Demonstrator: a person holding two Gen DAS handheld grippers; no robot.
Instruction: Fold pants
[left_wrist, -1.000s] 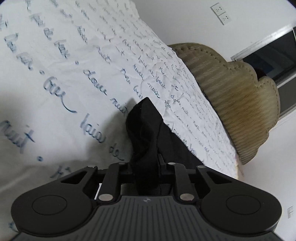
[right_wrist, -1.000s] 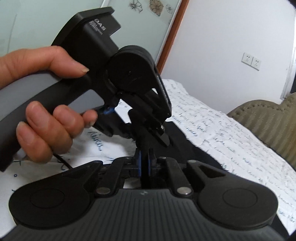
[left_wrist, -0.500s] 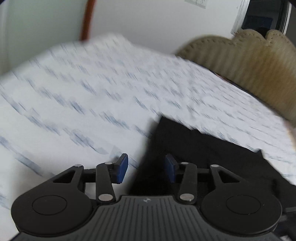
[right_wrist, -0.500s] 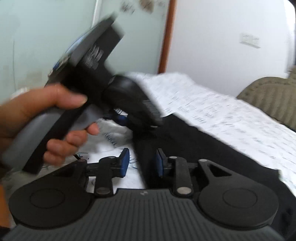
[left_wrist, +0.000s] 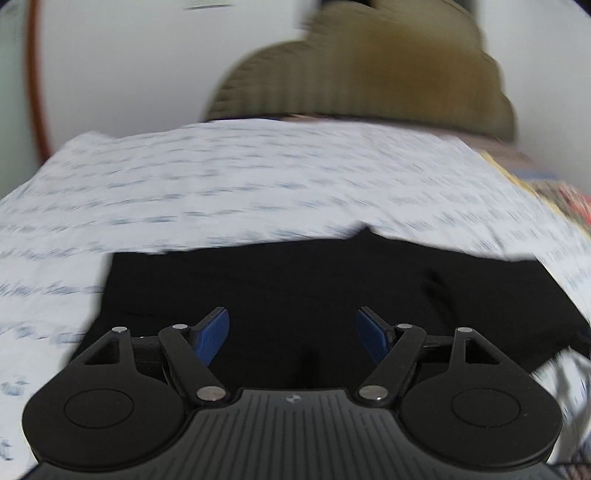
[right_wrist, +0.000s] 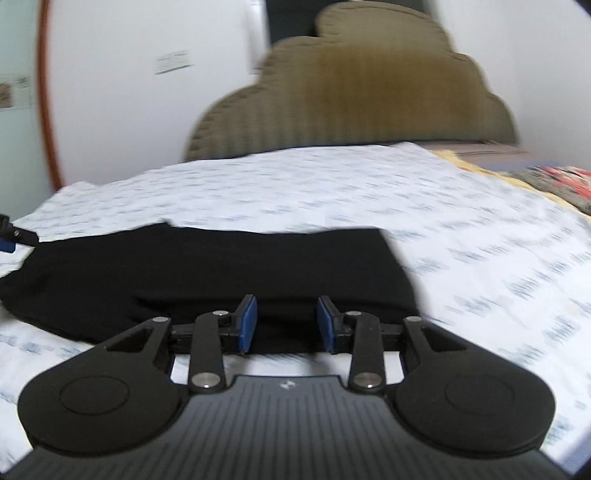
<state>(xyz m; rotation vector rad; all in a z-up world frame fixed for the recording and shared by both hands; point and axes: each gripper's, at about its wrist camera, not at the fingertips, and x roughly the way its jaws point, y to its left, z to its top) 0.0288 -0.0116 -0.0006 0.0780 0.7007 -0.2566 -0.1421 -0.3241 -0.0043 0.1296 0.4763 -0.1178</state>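
A: Broadly, bed (right_wrist: 480, 229) with white sheet printed in blue script fills both views; tan scalloped headboard (right_wrist: 351, 96) stands at its far edge. Frames are motion-blurred.

B: Noted. Garment?

A: Black pants (left_wrist: 314, 280) lie flat on the sheet as a wide folded band, toward the near edge of the bed. In the right wrist view the same pants (right_wrist: 207, 266) run from the left side to past centre, a second layer visible along the near fold.

B: Grippers?

A: Left gripper (left_wrist: 291, 336): blue pads spread wide, gripping nothing, over the cloth. Right gripper (right_wrist: 285, 323): pads parted, nothing between them, at the pants' near fold; contact indeterminate.
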